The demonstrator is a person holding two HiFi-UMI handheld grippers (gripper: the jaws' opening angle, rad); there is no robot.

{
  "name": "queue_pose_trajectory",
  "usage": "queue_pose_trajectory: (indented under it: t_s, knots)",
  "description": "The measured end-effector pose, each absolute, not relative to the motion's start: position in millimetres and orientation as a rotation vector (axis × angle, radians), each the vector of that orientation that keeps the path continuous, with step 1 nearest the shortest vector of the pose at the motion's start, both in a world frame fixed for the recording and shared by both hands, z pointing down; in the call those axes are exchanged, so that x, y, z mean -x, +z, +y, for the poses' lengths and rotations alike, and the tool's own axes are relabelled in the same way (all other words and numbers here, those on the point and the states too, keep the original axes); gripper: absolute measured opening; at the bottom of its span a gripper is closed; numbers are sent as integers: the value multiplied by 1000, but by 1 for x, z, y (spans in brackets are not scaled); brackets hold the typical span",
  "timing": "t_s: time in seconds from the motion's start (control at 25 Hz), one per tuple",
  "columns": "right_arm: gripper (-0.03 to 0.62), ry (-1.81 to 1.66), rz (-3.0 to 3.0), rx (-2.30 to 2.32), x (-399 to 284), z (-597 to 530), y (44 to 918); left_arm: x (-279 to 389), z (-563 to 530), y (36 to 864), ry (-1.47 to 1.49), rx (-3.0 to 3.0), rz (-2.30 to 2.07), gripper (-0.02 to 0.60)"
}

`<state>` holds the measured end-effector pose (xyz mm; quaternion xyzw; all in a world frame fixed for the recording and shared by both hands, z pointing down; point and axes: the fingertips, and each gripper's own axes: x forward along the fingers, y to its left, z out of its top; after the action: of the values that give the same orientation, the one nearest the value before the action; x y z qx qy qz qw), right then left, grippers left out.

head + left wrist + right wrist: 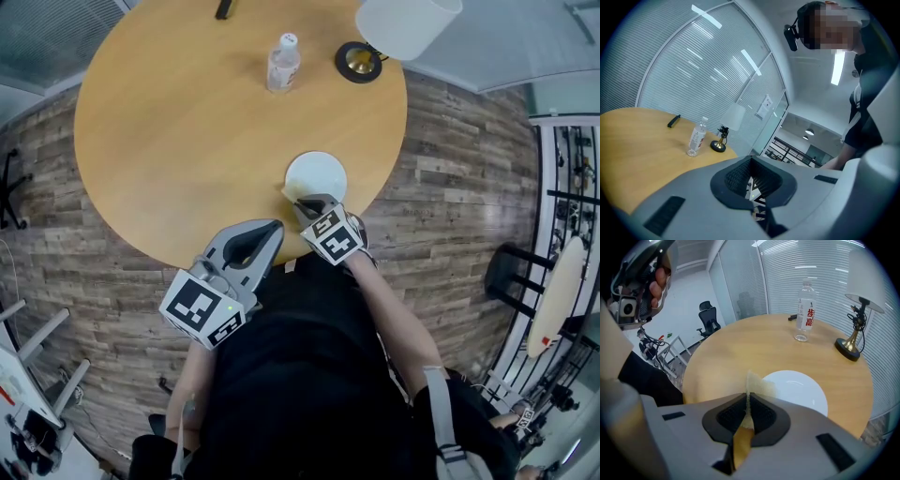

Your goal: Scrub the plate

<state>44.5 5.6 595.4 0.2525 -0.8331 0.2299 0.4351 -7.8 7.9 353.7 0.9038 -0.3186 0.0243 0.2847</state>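
A white plate (319,173) (797,387) lies empty near the front edge of the round wooden table (187,122). My right gripper (305,202) (748,399) is shut on a thin yellow sponge (291,195) (757,383). The sponge's tip reaches the plate's near-left rim. Whether it touches the plate I cannot tell. My left gripper (267,230) (752,180) hangs over the table's front edge, left of the plate and apart from it. It is open with nothing between its jaws.
A clear water bottle (282,63) (806,317) stands at the far side, with a lamp's round base (358,61) (847,347) and white shade (405,23) to its right. A small black object (224,9) lies at the far rim. An office chair (708,319) stands beyond the table.
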Motion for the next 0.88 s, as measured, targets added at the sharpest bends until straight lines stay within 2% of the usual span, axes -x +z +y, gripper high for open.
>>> queue_pose_trajectory:
  t_s: [0.88]
  knots:
    - [28,626,-2013,-684,-83,22,605,0,9,352,79,-2436,-803,11]
